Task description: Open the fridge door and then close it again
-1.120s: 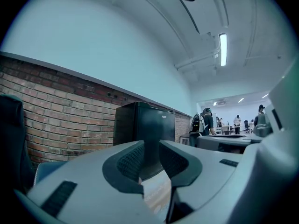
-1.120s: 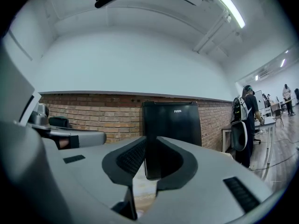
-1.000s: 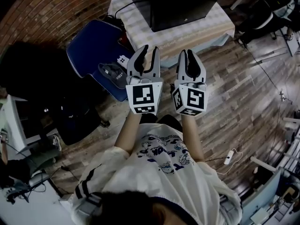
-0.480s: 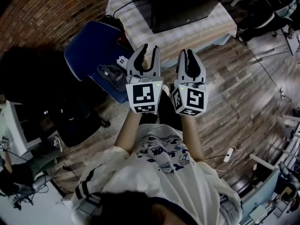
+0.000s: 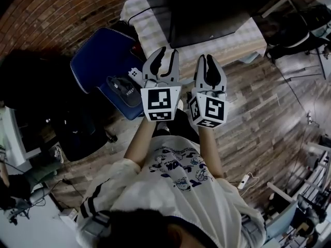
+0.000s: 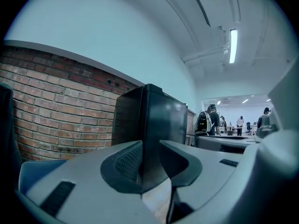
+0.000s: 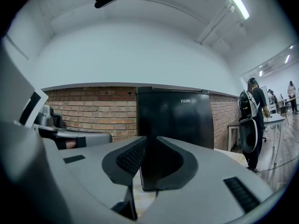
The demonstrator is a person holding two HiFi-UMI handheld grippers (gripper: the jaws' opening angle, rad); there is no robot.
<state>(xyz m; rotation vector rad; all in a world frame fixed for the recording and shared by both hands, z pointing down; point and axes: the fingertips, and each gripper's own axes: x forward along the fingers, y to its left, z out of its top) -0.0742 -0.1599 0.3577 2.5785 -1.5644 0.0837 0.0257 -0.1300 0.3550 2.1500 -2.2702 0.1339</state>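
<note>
Straight ahead of both grippers stands the tall black fridge with its door shut (image 7: 173, 115), resting on a low table draped in a pale checked cloth (image 5: 150, 25) against the red brick wall (image 7: 93, 111). From the head view the fridge is only a dark block seen from above. The right gripper view faces the door square on, with a small white brand mark near its top. The left gripper view catches the fridge at an angle, showing its side panel and front edge.

Both grippers are held out level, side by side, short of the table's near edge and touching nothing. The left gripper (image 5: 164, 49) has its jaws drawn together with nothing between them, and so does the right gripper (image 5: 206, 57).

Only the head view shows the padded blue chair (image 5: 98, 61), which sits just beside the table's left corner, close to the left gripper. Bare wood-plank floor (image 5: 269, 107) lies open to the right of the table. At the right of the right gripper view, a person wearing a backpack (image 7: 250, 125) stands well apart from the fridge.
</note>
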